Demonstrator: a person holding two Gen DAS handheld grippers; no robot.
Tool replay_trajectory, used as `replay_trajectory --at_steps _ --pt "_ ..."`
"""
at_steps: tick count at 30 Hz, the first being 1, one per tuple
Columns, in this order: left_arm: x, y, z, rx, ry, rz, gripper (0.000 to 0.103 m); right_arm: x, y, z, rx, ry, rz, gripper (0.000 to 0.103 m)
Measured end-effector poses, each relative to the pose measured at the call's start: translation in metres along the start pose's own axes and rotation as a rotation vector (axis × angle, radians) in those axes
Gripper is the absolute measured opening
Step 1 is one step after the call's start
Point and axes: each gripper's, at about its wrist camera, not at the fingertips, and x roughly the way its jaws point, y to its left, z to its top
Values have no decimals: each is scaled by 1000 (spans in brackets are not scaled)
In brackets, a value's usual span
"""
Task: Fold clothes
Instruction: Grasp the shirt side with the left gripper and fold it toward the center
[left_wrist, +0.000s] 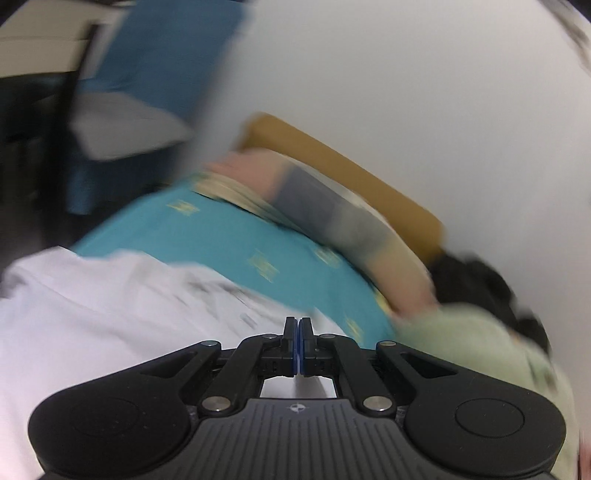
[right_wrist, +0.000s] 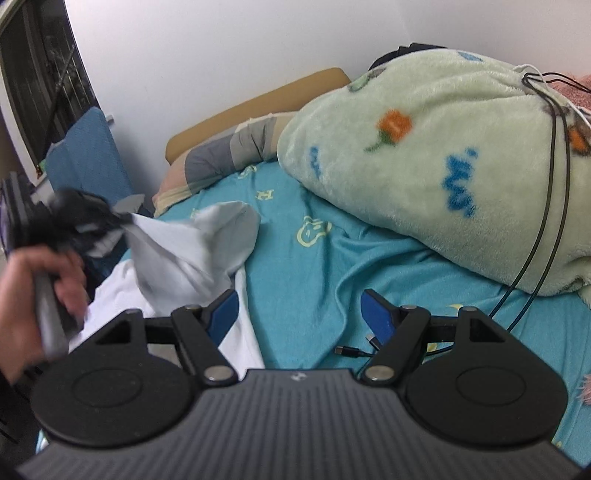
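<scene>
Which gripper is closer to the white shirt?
Left. The left gripper is pinching the white shirt and lifting part of it off the bed. The right gripper hangs open just beside the shirt's edge, not touching.

Teal-sheeted bed (right_wrist: 314, 266): white garment (right_wrist: 177, 258), green blanket (right_wrist: 424, 147)

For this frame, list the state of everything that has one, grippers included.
left gripper: jaws shut on the white garment.
right gripper: jaws open, nothing between them.
white garment: unfolded, one part lifted off the bed and bunched, the rest lying on it.
teal bedsheet: spread on the bed, wrinkled.
green fleece blanket: heaped, not folded.
black cable: draped over the blanket, plug end loose on the sheet.
</scene>
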Motion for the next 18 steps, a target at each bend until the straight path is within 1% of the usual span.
replay_trajectory --at_steps 5,7,8,9,10,13,15,18 --pt "29 60 21 -99 -30 195 2 8 5 -4 -21 21 -9 75" --pt "40 83 29 -138 -42 273 8 11 8 -5 -33 24 -4 75" --pt "44 95 31 -166 -38 290 19 13 9 -6 -38 25 1 75" --pt "43 105 28 -197 -13 277 36 14 10 -7 -43 26 6 75" --pt "36 108 23 -198 16 269 41 16 11 -7 -47 26 11 75" --pt "-11 92 -5 -132 80 233 48 20 15 -8 -55 36 33 75" --pt "-43 81 -23 -88 122 208 56 23 19 -9 -66 48 46 75" --pt "-90 65 -50 -22 185 171 59 21 26 -13 -85 70 96 75"
